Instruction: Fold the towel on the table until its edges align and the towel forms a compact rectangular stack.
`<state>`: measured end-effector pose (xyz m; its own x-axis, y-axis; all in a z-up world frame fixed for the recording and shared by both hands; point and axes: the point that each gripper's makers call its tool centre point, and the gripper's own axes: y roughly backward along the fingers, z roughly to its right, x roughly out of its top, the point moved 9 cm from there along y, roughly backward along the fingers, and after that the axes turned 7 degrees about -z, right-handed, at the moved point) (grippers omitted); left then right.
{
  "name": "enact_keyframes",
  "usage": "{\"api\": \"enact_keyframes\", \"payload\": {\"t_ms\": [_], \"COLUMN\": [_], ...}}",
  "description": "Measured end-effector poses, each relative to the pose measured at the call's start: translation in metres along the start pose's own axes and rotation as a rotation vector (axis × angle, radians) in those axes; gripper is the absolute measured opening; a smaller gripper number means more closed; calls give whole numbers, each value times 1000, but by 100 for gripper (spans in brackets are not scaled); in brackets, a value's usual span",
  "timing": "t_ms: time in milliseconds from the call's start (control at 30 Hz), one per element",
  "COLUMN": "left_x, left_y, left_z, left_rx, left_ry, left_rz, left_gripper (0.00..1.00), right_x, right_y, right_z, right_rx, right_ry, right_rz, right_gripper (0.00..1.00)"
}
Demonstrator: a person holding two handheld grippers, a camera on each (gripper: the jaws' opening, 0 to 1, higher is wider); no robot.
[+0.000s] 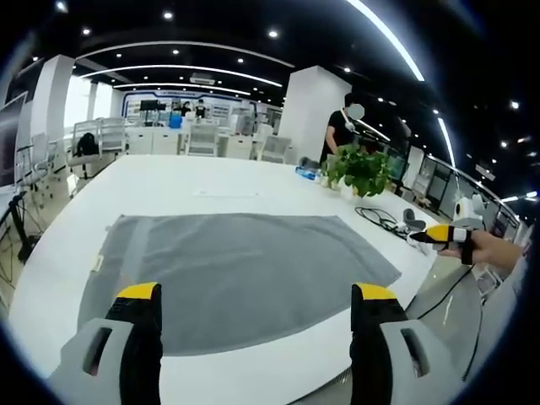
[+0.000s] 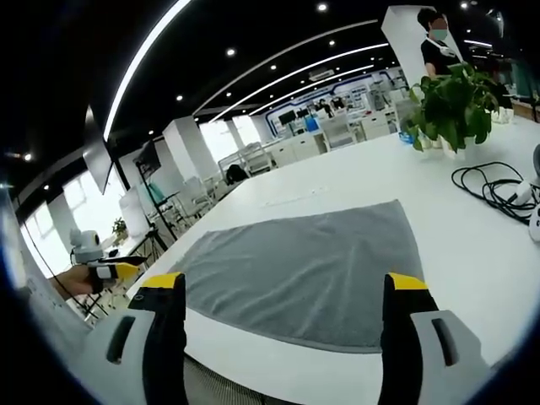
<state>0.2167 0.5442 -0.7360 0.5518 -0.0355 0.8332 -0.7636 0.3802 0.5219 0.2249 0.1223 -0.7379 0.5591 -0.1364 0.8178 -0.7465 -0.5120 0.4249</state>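
A grey towel lies spread flat, one layer, on the white table; the right gripper view shows the same towel from its other end. My left gripper hovers open above the towel's near edge, its yellow-tipped jaws wide apart with nothing between them. My right gripper is also open, over the near edge from its side. The right gripper appears at the right of the left gripper view, held in a hand past the towel's corner. The left gripper shows at the left of the right gripper view.
A potted green plant stands on the far right of the table, next to a black cable coil. A person in black stands behind the plant. Chairs and desks fill the room beyond the table.
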Motion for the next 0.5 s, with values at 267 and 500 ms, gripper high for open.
{"api": "enact_keyframes", "payload": {"t_ms": [267, 500], "left_x": [0, 3], "left_y": [-4, -11], "left_z": [2, 10], "left_rx": [-17, -42], "left_ry": [-4, -15], "left_rz": [-13, -25], "left_gripper": [95, 95], "right_x": [-2, -6], "right_y": [0, 4], "right_z": [2, 7], "right_rx": [-6, -18], "right_ry": [-7, -22], "right_rz": [-7, -5], "right_gripper": [97, 96]}}
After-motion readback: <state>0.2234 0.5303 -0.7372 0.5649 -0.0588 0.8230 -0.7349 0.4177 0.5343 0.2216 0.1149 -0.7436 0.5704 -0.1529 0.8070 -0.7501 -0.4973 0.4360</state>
